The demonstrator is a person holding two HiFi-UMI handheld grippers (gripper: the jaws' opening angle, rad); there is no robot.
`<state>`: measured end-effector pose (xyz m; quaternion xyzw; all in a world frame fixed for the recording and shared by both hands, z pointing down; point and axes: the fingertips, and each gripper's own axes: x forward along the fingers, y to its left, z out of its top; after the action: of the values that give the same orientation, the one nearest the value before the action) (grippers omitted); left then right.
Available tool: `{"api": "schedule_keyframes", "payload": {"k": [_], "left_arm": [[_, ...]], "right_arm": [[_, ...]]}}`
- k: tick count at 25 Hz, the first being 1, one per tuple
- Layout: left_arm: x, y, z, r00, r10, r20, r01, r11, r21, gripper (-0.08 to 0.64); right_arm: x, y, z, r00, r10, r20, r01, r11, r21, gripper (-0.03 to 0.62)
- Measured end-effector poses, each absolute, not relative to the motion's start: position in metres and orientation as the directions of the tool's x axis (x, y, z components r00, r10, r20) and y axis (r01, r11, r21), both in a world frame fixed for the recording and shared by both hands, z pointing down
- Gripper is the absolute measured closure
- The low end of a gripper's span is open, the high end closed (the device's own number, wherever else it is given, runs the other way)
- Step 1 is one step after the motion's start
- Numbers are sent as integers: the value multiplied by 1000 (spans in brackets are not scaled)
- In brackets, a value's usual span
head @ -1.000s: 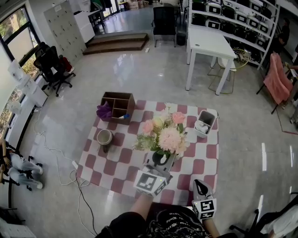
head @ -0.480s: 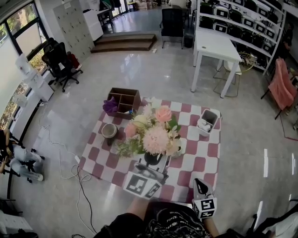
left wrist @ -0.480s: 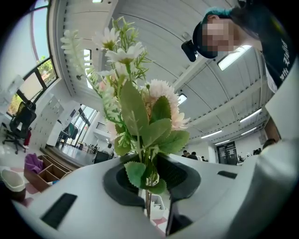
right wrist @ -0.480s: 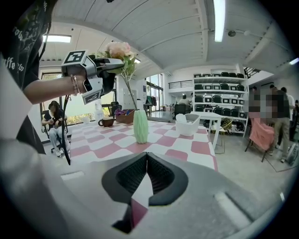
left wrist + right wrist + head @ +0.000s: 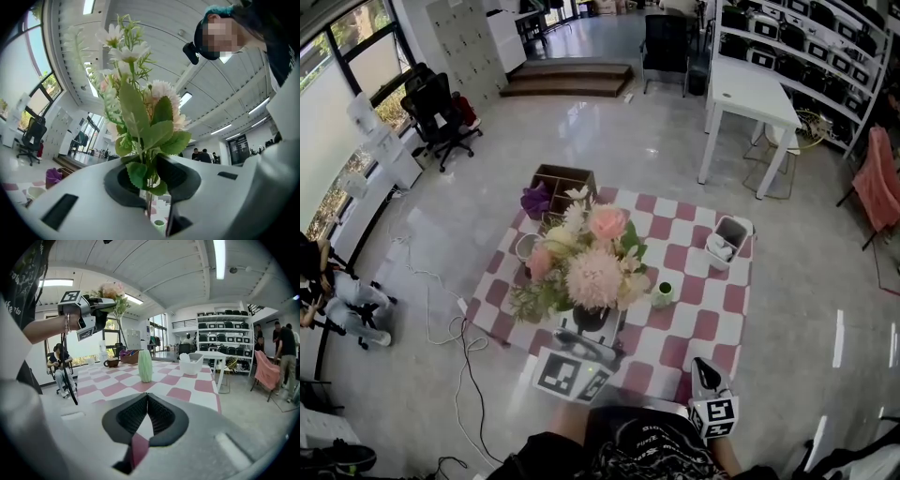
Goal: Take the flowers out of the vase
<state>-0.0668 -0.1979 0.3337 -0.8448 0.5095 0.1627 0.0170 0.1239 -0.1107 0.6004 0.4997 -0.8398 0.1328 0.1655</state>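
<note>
A bunch of pink and cream flowers (image 5: 581, 267) hangs in the air over the checked cloth (image 5: 694, 328), clear of the small green vase (image 5: 664, 293). My left gripper (image 5: 586, 323) grips the stems from below and its jaws are closing on them. In the left gripper view the flowers (image 5: 140, 117) rise between the jaws of the left gripper (image 5: 152, 187). The right gripper view shows the ribbed vase (image 5: 145, 365) upright and empty, with the flowers (image 5: 112, 291) held high at the left. My right gripper (image 5: 705, 375) is at the cloth's near edge, shut and empty.
On the cloth stand a brown wooden organiser (image 5: 562, 180) with a purple item (image 5: 535, 200), a mug (image 5: 525, 247) and a white basket (image 5: 729, 239). A white table (image 5: 750, 89) stands behind. A person (image 5: 328, 300) sits at the left, and cables (image 5: 459, 328) trail by the cloth.
My left gripper has carried the flowers up and to the left, out of the vase. The green vase now shows bare on the cloth. The right gripper has stayed put.
</note>
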Motion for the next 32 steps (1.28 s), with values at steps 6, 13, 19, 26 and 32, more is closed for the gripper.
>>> {"api": "schedule_keyframes", "payload": {"k": [6,13,19,26,32], "left_arm": [[-88,-197,363,406,-908,-107,-897,-418,146,476],[-104,-185,395,393,-918,54,-908,-378,182,479],[-110,-175,433,424,-894,144,-890,-382,248,480],[-113,-177,480,454,-845,281,-871,-356,337,482],[-111,-187,523,512,-790,337,-817,-325,477,482]], "right_arm": [[120,-109,594,-483,-784,389,-871,474,-125,586],[120,-118,575,-509,-792,337,-859,496,-129,586],[109,-116,580,-543,-758,360,-829,553,-87,586],[101,-119,582,-563,-740,368,-811,581,-73,586],[102,-124,582,-552,-747,370,-819,570,-69,586]]}}
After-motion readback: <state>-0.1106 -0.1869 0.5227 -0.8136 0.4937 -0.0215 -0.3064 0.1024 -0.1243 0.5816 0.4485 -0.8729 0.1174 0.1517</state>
